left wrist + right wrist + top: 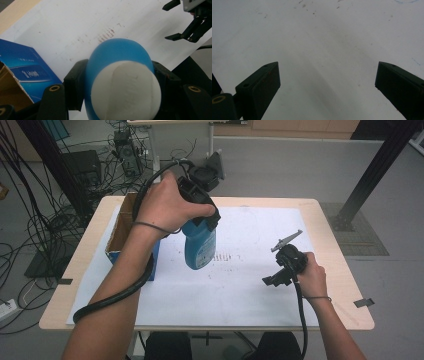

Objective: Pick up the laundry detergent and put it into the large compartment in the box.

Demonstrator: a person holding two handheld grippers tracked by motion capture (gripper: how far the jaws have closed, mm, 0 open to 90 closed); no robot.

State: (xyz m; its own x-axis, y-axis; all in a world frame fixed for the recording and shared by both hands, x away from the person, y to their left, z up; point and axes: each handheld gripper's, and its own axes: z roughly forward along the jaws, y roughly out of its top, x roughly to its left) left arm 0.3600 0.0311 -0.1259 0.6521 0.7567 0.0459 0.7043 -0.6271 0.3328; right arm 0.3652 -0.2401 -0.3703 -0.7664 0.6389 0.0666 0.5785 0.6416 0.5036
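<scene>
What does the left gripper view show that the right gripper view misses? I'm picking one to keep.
Left gripper view: the blue bottle with its white cap clamped in the left claw, a blue box, and the other claw farther off. Right gripper view: the right claw, open with nothing between its jaws. Both: the white sheet, speckled with small marks.
</scene>
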